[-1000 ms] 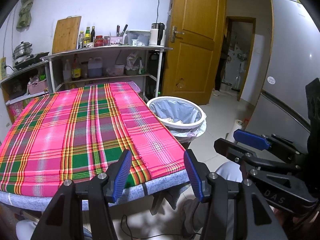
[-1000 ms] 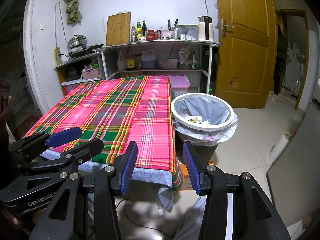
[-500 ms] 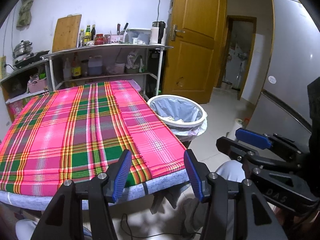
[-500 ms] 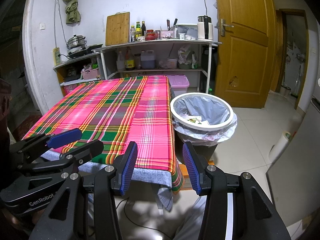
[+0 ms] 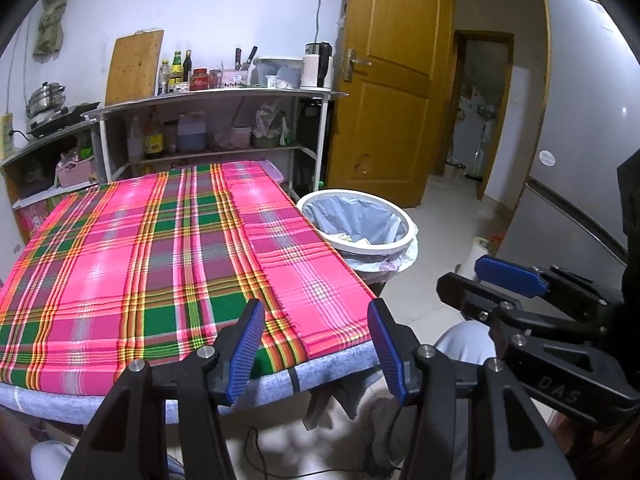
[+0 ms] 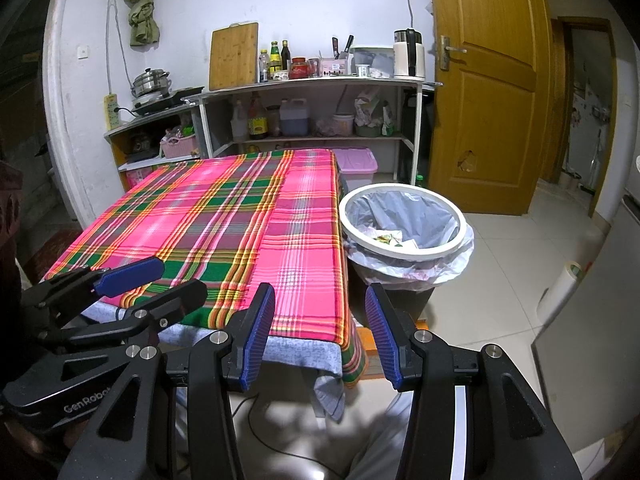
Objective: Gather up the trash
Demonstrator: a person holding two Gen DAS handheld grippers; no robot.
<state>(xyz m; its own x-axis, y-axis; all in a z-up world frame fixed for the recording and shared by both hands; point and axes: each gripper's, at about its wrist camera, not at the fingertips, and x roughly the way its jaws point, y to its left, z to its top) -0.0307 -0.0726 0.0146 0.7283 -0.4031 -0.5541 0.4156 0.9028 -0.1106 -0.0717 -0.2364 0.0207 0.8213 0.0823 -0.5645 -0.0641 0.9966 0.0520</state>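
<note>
A white-rimmed trash bin (image 5: 408, 229) (image 6: 460, 236) lined with a pale plastic bag stands on the floor at the table's right side; scraps of trash (image 6: 390, 239) lie inside it. The table's pink and green plaid cloth (image 5: 160, 248) (image 6: 224, 224) carries no loose trash that I can see. My left gripper (image 5: 316, 320) hovers open over the table's near edge, nothing between its blue pads. My right gripper (image 6: 320, 304) is open too, held off the table's near right corner, short of the bin. Each gripper shows in the other's view: the right one (image 5: 472, 286), the left one (image 6: 176, 280).
Shelves (image 6: 312, 84) with bottles, a kettle, a cutting board and a pot line the far wall. A wooden door (image 6: 488, 92) stands behind the bin. A grey cabinet face (image 6: 592, 320) rises at right, with a roll (image 6: 560, 288) by it. A person's knees (image 5: 464, 340) are below.
</note>
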